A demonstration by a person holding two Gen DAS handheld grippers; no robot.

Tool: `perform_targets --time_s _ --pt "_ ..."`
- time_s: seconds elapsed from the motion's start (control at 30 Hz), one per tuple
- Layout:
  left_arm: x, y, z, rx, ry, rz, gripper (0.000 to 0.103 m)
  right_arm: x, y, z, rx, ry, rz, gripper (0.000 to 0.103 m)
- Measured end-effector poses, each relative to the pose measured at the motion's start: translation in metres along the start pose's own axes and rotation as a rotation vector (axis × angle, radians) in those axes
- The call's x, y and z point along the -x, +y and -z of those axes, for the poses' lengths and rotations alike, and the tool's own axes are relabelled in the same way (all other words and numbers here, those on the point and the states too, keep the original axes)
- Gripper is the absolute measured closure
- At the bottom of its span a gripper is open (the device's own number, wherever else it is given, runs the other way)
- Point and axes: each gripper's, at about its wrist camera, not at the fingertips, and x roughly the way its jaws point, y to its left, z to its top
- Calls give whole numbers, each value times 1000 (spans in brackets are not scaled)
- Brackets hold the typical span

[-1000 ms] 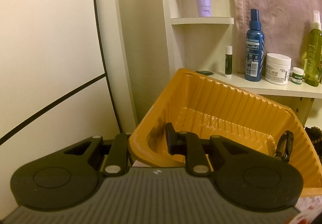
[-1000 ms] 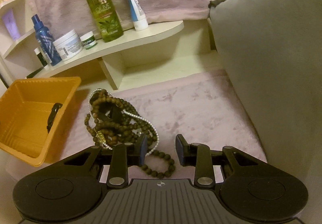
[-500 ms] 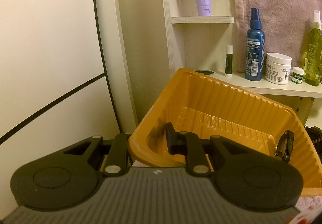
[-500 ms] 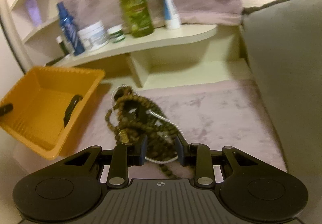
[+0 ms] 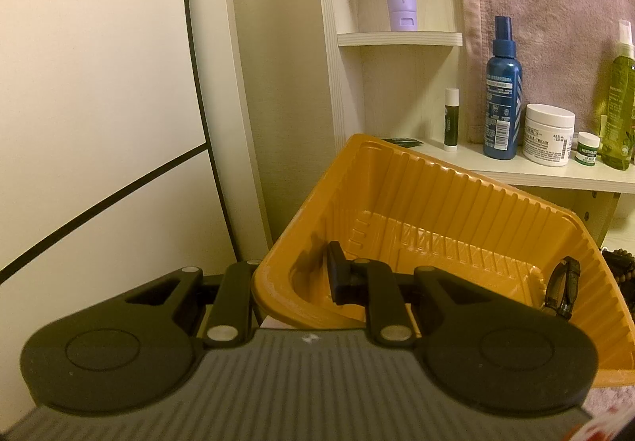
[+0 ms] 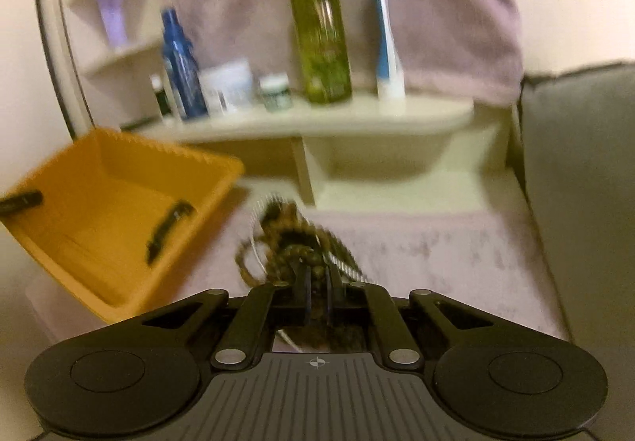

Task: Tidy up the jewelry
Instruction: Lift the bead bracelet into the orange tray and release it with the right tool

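Observation:
My left gripper point(image 5: 293, 262) is shut on the near corner wall of the orange ribbed tray point(image 5: 436, 171), one finger inside and one outside. A black bracelet point(image 5: 561, 288) leans against the tray's right wall. In the blurred right wrist view the tray point(image 6: 166, 147) sits at the left, tilted. To its right a tangle of brown bead necklaces point(image 6: 285, 238) and a silver chain point(image 6: 345, 262) lies on the pink cover. My right gripper point(image 6: 317, 274) is closing on the tangle's near end, with brown beads pinched between its nearly touching pads.
A white shelf point(image 6: 317, 119) behind holds a blue spray bottle point(image 5: 502, 100), a white cream jar point(image 5: 549, 139), a green bottle point(image 6: 321, 36) and a white tube point(image 6: 387, 40). A grey cushion point(image 6: 583, 183) stands at the right. A pale wall panel point(image 5: 99, 84) fills the left.
My right gripper moved forward over the bead pile, rolled, and its jaws closed from wide apart onto the beads. The left gripper and the tray kept still.

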Motion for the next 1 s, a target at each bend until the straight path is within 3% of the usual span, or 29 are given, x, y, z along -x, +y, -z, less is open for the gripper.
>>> perform_targets --time_s 0.17,0.47,0.77,1.0 --pt "0 0 0 -2 -1 1 85 25 2 -10 27 -82 59 96" --pt "-1 -2 -1 -6 1 0 85 50 -11 -25 -90 -117 19 96" --pt "2 -2 -2 -19 12 7 85 41 18 -44 -152 -83 -154 96" --pt "2 -3 -4 -33 14 16 85 11 57 -52 -156 -25 -282 96"
